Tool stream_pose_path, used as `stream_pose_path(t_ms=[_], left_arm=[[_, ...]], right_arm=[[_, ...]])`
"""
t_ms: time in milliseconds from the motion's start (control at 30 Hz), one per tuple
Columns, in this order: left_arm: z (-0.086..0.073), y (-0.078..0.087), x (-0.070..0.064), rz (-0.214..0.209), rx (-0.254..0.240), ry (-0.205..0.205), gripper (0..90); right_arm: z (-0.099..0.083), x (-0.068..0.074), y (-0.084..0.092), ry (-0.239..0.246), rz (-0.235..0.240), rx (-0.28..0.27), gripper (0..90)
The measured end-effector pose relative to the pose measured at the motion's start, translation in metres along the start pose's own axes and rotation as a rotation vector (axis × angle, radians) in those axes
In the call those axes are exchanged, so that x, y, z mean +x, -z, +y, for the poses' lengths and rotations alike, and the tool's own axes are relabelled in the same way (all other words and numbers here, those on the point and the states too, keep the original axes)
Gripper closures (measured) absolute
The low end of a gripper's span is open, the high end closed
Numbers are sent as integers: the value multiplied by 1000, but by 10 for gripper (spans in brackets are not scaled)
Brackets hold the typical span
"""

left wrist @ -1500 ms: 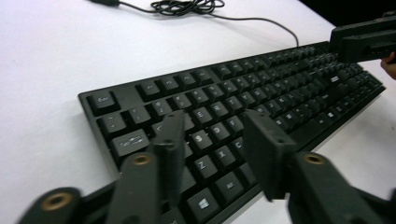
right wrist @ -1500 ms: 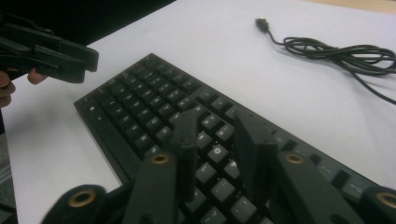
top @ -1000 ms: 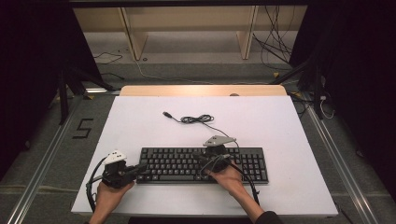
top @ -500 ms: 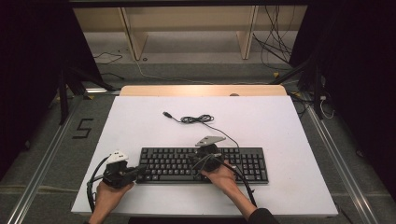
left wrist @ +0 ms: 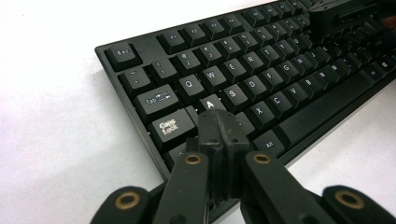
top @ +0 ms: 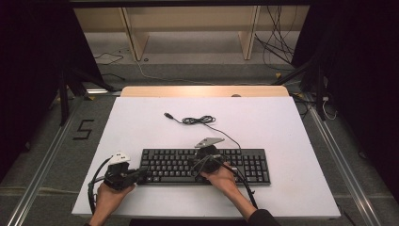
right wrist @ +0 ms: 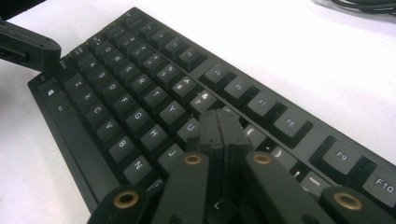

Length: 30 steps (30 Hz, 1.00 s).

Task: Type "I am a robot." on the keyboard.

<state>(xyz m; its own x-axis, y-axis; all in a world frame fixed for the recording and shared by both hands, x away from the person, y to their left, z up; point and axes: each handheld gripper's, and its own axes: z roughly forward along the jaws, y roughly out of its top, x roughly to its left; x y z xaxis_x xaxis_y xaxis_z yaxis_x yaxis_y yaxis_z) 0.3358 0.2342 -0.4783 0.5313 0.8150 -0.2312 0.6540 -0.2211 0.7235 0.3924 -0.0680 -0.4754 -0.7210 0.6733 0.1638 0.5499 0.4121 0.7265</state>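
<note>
A black keyboard (top: 244, 165) lies along the front of the white table, and both gripper views look at it close up (left wrist: 261, 60) (right wrist: 140, 79). My left gripper (top: 141, 172) is at the keyboard's left end. Its jaws are shut with nothing between them, and their tips (left wrist: 218, 116) rest by the A and Caps Lock keys. My right gripper (top: 194, 165) is over the middle of the keyboard, pointing left. It is also shut and empty, with its tips (right wrist: 219, 116) above the keys around U and J. Each hand holds its gripper from the near edge.
The keyboard's black cable (top: 197, 120) lies coiled on the white table top (top: 291, 132) behind it, with its plug end to the left. A wooden strip (top: 202, 91) runs along the far edge. More cables lie on the floor beyond.
The right gripper has slid a little to the left along the keyboard. The left gripper has stayed at the keyboard's left end.
</note>
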Motion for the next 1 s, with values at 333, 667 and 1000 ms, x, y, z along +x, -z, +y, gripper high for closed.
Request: stream_pose_path(t_ms=[333, 667, 1000], left_arm=[[-1, -3, 1, 3, 30, 2, 889], [-1, -4, 3, -1, 55, 9, 891], [0, -2, 2, -5, 33, 8, 888]], right_arm=[[0, 0, -3, 5, -4, 11, 900], [-3, 3, -6, 24, -24, 16, 900], [-1, 0, -2, -21, -1, -11, 887]])
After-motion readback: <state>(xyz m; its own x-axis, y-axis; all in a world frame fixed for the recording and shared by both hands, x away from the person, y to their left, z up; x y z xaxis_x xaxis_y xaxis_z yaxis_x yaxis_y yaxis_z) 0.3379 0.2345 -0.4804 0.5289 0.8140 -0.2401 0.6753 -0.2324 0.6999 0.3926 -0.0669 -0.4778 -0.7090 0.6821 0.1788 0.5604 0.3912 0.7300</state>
